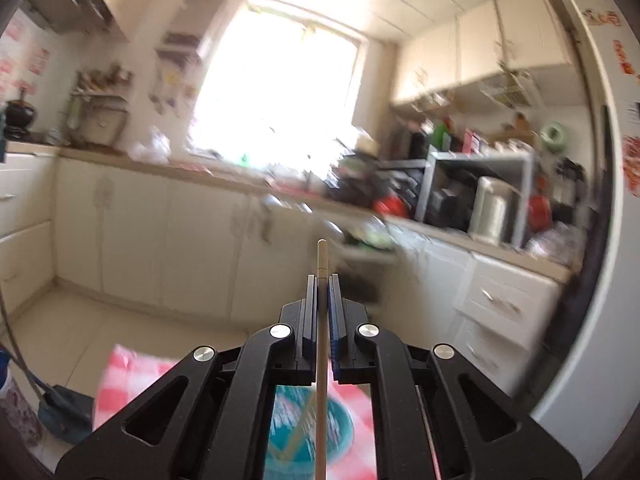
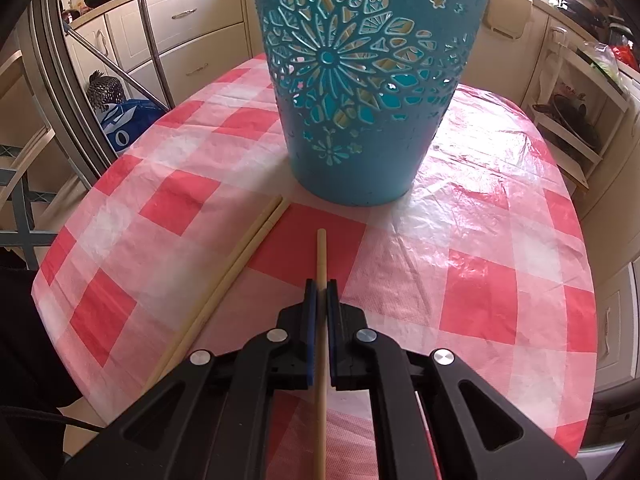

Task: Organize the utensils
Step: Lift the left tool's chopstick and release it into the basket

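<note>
My left gripper (image 1: pixel 322 280) is shut on a wooden chopstick (image 1: pixel 321 258) and holds it high, pointing out over the kitchen; the teal holder (image 1: pixel 298 424) shows blurred below it, with chopsticks inside. My right gripper (image 2: pixel 321 285) is shut on another wooden chopstick (image 2: pixel 321 252), held low over the red-and-white checked tablecloth (image 2: pixel 460 240). The teal cut-out utensil holder (image 2: pixel 360 80) stands upright just beyond the chopstick's tip. Two more chopsticks (image 2: pixel 240 264) lie side by side on the cloth, left of my right gripper.
The table is round with its edge close on the left and right. A metal chair frame (image 2: pixel 100 64) and a blue bag (image 2: pixel 124 120) stand at the left. Cream kitchen cabinets (image 1: pixel 160 232) and a cluttered counter (image 1: pixel 460 200) ring the room.
</note>
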Tool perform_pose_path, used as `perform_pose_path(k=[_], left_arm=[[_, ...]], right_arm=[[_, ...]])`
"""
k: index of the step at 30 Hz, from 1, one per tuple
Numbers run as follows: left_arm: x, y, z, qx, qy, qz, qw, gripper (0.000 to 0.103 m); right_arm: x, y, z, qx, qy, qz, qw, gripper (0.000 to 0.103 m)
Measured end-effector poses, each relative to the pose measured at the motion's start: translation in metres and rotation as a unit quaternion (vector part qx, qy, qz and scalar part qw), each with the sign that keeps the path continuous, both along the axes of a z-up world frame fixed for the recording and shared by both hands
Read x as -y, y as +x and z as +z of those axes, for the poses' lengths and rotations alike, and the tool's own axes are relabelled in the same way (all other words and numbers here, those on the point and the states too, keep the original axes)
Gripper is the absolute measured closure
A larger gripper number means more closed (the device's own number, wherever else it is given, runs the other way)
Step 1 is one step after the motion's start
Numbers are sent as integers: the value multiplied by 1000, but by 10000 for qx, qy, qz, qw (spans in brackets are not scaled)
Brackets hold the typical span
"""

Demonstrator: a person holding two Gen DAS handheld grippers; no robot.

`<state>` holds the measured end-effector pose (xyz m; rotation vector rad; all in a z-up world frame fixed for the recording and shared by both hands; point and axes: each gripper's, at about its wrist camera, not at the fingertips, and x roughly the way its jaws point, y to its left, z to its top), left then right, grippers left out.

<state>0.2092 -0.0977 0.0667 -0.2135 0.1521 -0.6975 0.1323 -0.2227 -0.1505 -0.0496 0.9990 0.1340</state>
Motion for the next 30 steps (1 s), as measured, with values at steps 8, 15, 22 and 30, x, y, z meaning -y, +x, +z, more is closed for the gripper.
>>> perform_pose_path(k=[8,15,22,30], left_arm=[[18,44,-6,28,-481,1171,9920,98],[29,68,-34,-287,-398,1361,9895,98],[34,67,-61,-415,43,1360,9898,98],[31,63,-75,-765,650,1137,9884,94]], right_arm=[[1,2,0,16,48,35,10000,97],[1,6,-1,15,74,95,9999,97],[1,9,-1,4,73,145,9999,97],[2,10,-1,0,74,158,9998,97]])
